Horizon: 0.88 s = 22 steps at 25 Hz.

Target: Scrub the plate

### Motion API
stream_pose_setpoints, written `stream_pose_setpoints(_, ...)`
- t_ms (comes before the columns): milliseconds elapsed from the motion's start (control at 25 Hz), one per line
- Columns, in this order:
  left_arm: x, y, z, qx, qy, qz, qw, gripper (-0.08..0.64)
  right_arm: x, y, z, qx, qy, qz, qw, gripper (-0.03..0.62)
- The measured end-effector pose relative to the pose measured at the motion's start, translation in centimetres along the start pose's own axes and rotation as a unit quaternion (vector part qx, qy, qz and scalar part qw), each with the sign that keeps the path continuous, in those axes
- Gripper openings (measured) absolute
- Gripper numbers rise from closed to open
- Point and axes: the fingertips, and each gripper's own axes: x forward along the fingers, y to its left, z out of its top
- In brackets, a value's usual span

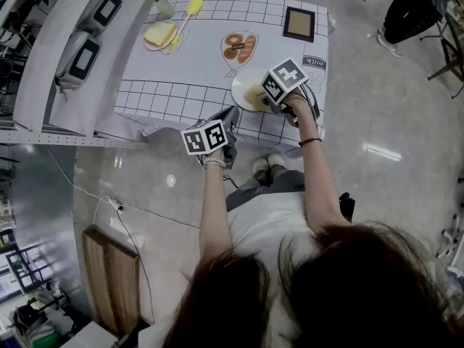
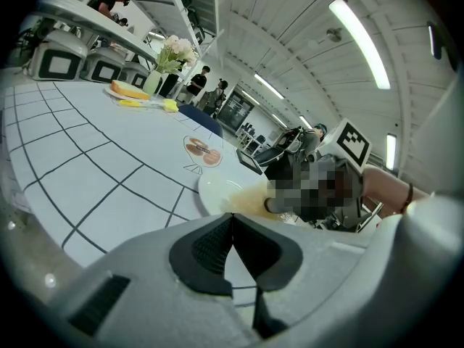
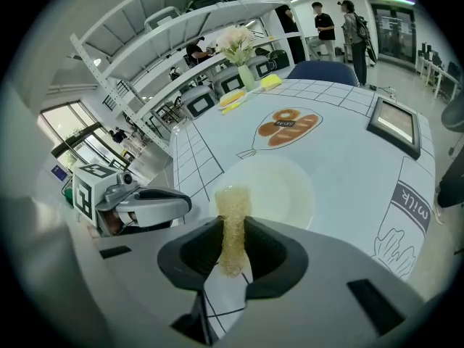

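White gridded cloth covers the bench. In the head view, the pale round plate lies near the bench's near edge. The right claw is over the plate's right rim. The left claw sits at the bench edge, just beside the plate's near left side and apart from it. In the left gripper view, the left claw has its two dark pads pressed together with nothing between them. The plate lies ahead of it on the bench, with a tan patch on its far side. In the right gripper view, the right claw is clamped on a strip of yellowish mesh scrubber. The scrubber stands upright between the pads, and its free end reaches the near left rim of the plate. Whether the scrubber presses on the plate cannot be told. The left claw shows to the left, clear of the plate.
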Motion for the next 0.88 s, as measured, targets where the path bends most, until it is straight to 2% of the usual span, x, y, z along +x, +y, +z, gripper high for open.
stream_pose_setpoints(880,-0.5,1.3,0.8,-0.006,-0.009,0.004,0.9999,0.011,2.0,1.9,1.7,-0.027,0.015,0.011,0.999,0.078)
